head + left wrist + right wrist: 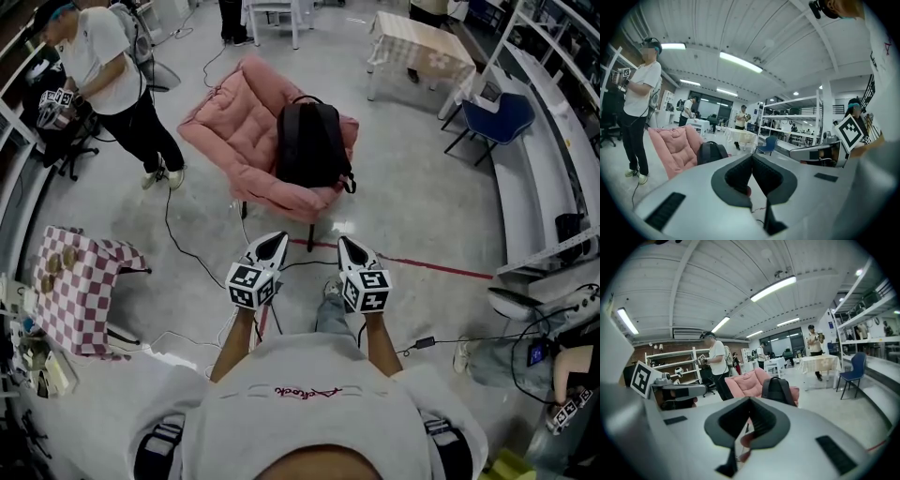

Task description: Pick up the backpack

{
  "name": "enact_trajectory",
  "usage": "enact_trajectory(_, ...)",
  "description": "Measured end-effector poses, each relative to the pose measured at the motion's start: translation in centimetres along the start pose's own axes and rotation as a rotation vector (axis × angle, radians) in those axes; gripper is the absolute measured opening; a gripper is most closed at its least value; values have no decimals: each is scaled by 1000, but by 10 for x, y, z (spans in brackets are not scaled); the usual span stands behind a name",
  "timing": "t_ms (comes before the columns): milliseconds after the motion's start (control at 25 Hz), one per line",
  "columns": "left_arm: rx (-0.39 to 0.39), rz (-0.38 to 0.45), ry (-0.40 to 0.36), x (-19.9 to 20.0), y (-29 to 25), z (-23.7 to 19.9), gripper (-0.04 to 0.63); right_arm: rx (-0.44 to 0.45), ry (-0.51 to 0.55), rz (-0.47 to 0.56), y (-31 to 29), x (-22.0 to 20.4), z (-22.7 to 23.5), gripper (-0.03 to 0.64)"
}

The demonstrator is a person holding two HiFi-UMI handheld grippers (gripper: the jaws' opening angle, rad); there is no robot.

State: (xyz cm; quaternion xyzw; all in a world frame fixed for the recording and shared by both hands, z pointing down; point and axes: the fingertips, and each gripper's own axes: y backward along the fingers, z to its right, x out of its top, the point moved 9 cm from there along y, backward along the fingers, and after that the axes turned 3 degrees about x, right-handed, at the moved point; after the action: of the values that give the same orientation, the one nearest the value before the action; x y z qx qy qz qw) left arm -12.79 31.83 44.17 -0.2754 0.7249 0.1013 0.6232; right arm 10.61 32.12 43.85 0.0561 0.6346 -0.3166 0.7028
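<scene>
We are pointing the clenched, empty left gripper point(277, 237) and right gripper point(343, 241) at the black fabric backpack point(311, 142). Only the head view is showing the red-checked cloth table point(84, 281)

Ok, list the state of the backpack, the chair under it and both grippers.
backpack: standing upright on the pink chair, not held.
pink chair: on the floor, bearing the backpack.
left gripper: shut, empty, short of the chair.
right gripper: shut, empty, short of the chair.
</scene>
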Motion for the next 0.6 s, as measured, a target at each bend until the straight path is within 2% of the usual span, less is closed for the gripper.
enact_trajectory(600, 23, -27, -7, 48, -125, -32, 11, 36, -7, 13, -90, 66, 89, 18)
